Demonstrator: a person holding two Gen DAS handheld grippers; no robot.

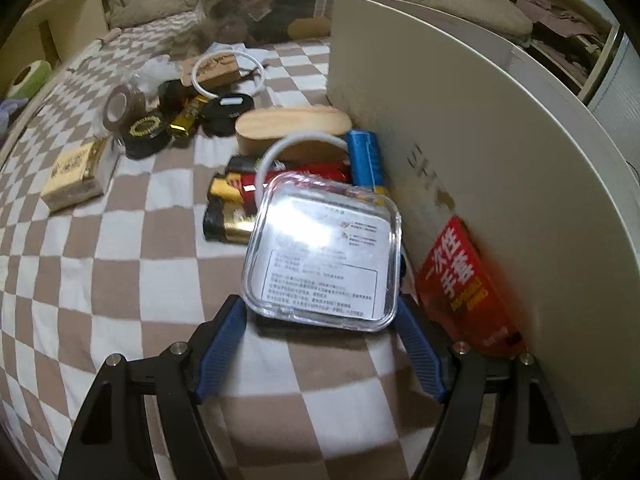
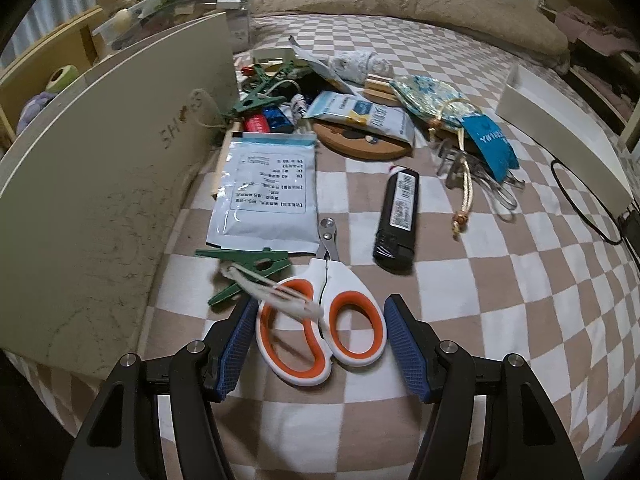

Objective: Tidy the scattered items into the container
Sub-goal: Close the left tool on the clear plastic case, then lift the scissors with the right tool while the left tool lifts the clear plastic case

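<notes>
1. We see the tall cream cardboard box (image 2: 100, 184) standing on the checkered bed (image 2: 500, 280), left of our right tool (image 2: 320, 320).
2. The white-and-orange scissors (image 2: 320, 320) lie straight ahead, blades pointing away, handles between the spread fingers, apparently not gripped.
3. Our left tool (image 1: 320, 320), also spread, flanks the clear square plastic case (image 1: 324, 252).

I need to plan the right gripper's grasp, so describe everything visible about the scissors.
The scissors lie flat on the checkered cloth, handles toward the camera, short metal blades shut and pointing away. The handles look like white plastic with orange-lined loops. Both loops sit between the right gripper's open blue fingers, with gaps visible at each side. A whitish cord from the green clothespin crosses the left loop; the blade tip reaches the white packet.
</notes>
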